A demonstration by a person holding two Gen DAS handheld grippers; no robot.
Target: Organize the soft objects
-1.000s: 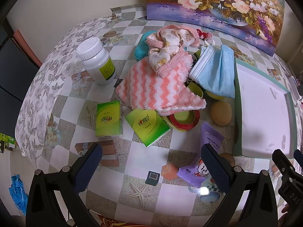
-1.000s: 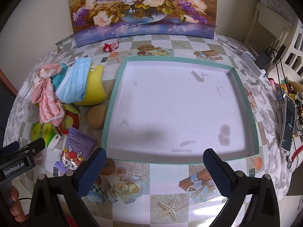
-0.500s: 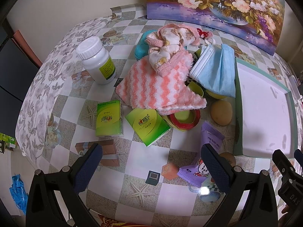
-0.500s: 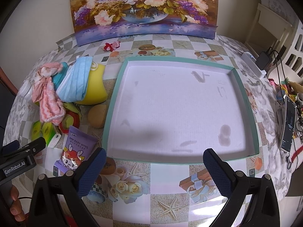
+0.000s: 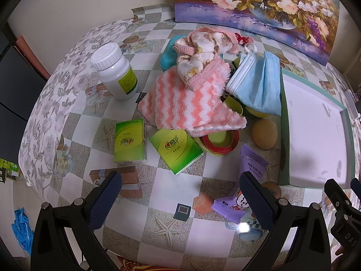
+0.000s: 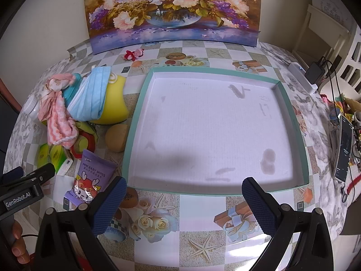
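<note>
A pile of soft things lies at the table's left-middle: a pink-and-white striped cloth (image 5: 191, 103), a crumpled floral cloth (image 5: 198, 47), a blue face mask (image 5: 259, 85) and a yellow sponge (image 6: 115, 99). A purple wipes pack (image 5: 246, 187) and two green tissue packs (image 5: 129, 140) lie nearer. The teal-rimmed white tray (image 6: 140, 122) is empty. My left gripper (image 5: 180, 203) is open above the table's front, short of the pile. My right gripper (image 6: 185, 205) is open in front of the tray.
A white pill bottle (image 5: 115, 74) stands left of the pile. A tan round object (image 5: 264, 133) and a red-and-green ring toy (image 5: 221, 140) lie by the tray. A flower painting (image 6: 171, 11) leans at the back. A phone (image 6: 343, 151) and chargers lie at right.
</note>
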